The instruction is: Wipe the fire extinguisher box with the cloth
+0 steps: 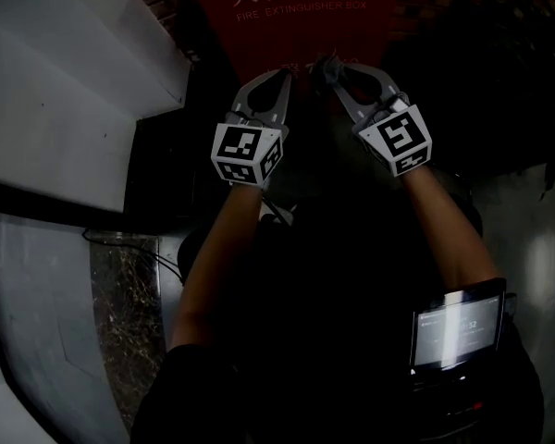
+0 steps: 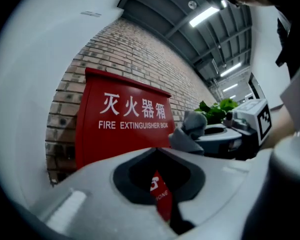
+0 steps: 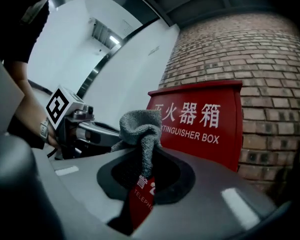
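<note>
The right gripper [image 1: 336, 70] pinches the cloth [image 3: 139, 126] near the box [image 3: 210, 134]; the left gripper [image 1: 279, 80], jaws together, seems empty. Press the cloth flat, sweep evenly.

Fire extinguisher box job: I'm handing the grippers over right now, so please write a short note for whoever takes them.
Left gripper: shut, empty, held up beside the right one.
Right gripper: shut on the cloth, which is bunched above its tips.
Box: upright against the brick wall, ahead of both grippers.
Done: cloth is in hand; it looks short of the box front.
Left: press the cloth to the box and wipe. Whether any wiping is done cannot be told.
</note>
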